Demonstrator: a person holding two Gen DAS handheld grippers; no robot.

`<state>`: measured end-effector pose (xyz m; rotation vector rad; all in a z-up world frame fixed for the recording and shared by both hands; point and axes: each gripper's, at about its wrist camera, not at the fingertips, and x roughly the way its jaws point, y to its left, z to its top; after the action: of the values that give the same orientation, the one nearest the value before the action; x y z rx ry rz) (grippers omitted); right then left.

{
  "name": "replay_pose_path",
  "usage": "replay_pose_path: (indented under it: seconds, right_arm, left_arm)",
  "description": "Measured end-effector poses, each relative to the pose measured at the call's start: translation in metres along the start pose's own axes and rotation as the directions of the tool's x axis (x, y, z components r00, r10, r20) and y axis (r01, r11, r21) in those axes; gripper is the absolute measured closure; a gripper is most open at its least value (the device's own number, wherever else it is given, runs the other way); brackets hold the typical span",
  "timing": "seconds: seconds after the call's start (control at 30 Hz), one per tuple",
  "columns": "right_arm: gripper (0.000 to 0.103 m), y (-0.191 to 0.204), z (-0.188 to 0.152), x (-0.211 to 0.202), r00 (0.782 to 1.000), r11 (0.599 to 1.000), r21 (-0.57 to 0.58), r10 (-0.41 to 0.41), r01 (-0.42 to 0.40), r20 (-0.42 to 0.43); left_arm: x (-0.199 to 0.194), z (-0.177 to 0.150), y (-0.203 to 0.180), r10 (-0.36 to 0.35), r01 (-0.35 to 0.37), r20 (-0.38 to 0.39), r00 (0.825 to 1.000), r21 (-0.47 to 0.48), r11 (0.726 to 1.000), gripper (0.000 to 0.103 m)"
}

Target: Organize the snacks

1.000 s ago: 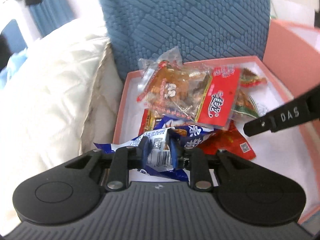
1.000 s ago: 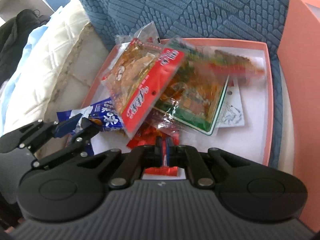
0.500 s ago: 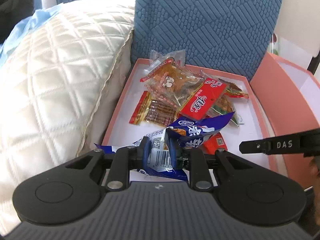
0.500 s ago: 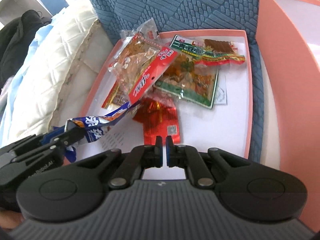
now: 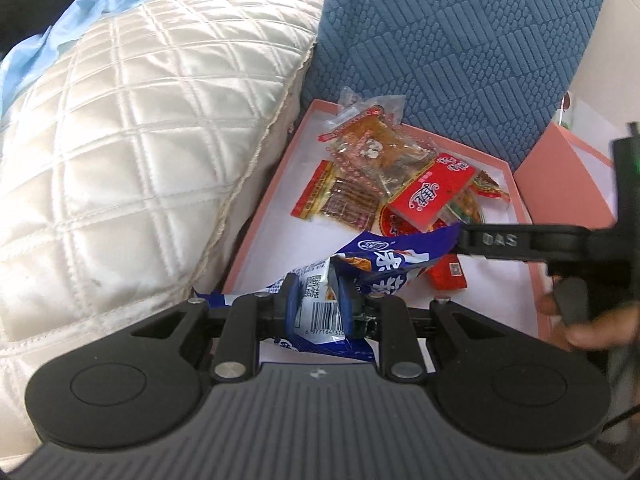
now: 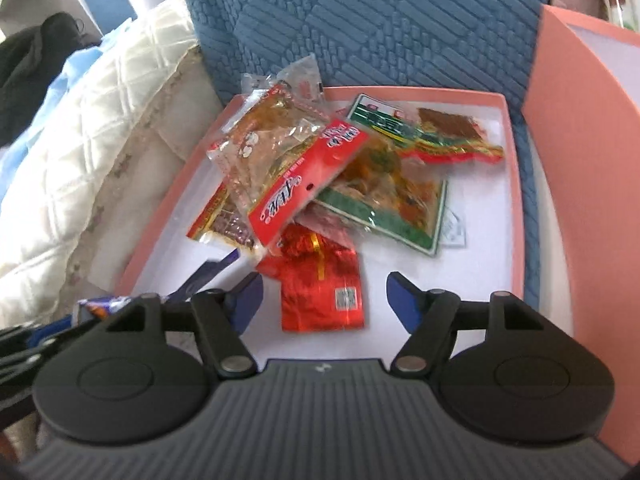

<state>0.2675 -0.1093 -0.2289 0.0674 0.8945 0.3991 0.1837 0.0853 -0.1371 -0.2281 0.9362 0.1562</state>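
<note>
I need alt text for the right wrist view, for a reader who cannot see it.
The open right gripper hovers over a red foil packet in a pink tray of piled snack packets. A blue textured cushion stands behind the tray, and a white quilted pillow lies to its left.

A home, likely a bedroom; quilted cream pillow [image 5: 132, 152] beside a blue textured cushion [image 5: 452, 52].
</note>
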Motion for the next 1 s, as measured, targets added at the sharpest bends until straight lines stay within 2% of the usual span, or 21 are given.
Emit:
replay_pose_path:
  seconds: [0.27, 0.43, 0.5, 0.6, 0.63, 0.67, 0.7, 1.0]
  right_arm:
    - [0.031, 0.012, 0.002, 0.031, 0.993, 0.993, -0.016, -0.113, 0.114, 0.026]
    - [0.03, 0.022, -0.002, 0.037, 0.991, 0.989, -0.072, -0.126, 0.129, 0.048]
    - [0.024, 0.023, -0.002, 0.041, 0.989, 0.987, -0.08, -0.136, 0.14, 0.054]
    - [0.024, 0.024, -0.002, 0.049, 0.986, 0.983, -0.089, -0.153, 0.158, 0.06]
    - [0.026, 0.026, -0.003, 0.05, 0.984, 0.98, -0.101, -0.163, 0.169, 0.065]
    - [0.032, 0.029, -0.003, 0.052, 0.982, 0.976, -0.117, -0.178, 0.185, 0.067]
    - [0.045, 0.031, -0.003, 0.052, 0.982, 0.974, -0.134, -0.175, 0.184, 0.073]
    - [0.047, 0.024, -0.008, 0.036, 0.992, 0.985, -0.12, -0.129, 0.128, -0.001]
  left_arm:
    - [0.0, -0.004, 0.005, -0.003, 0.003, -0.014, 1.0, -0.001, 1.0, 0.078]
    - [-0.002, -0.006, 0.008, 0.001, -0.001, -0.017, 1.0, -0.002, 1.0, 0.079]
    - [-0.003, -0.006, 0.009, 0.004, -0.004, -0.014, 1.0, -0.001, 1.0, 0.079]
    - [-0.004, -0.006, 0.009, 0.005, -0.005, -0.012, 1.0, -0.007, 1.0, 0.08]
    - [-0.005, -0.006, 0.009, 0.004, -0.004, -0.011, 1.0, -0.009, 1.0, 0.08]
    - [-0.005, -0.006, 0.01, 0.003, -0.003, -0.009, 1.0, -0.012, 1.0, 0.08]
    - [-0.005, -0.006, 0.01, 0.003, -0.003, -0.008, 1.0, -0.014, 1.0, 0.08]
    - [-0.011, -0.008, 0.009, -0.009, 0.009, 0.007, 1.0, -0.021, 1.0, 0.081]
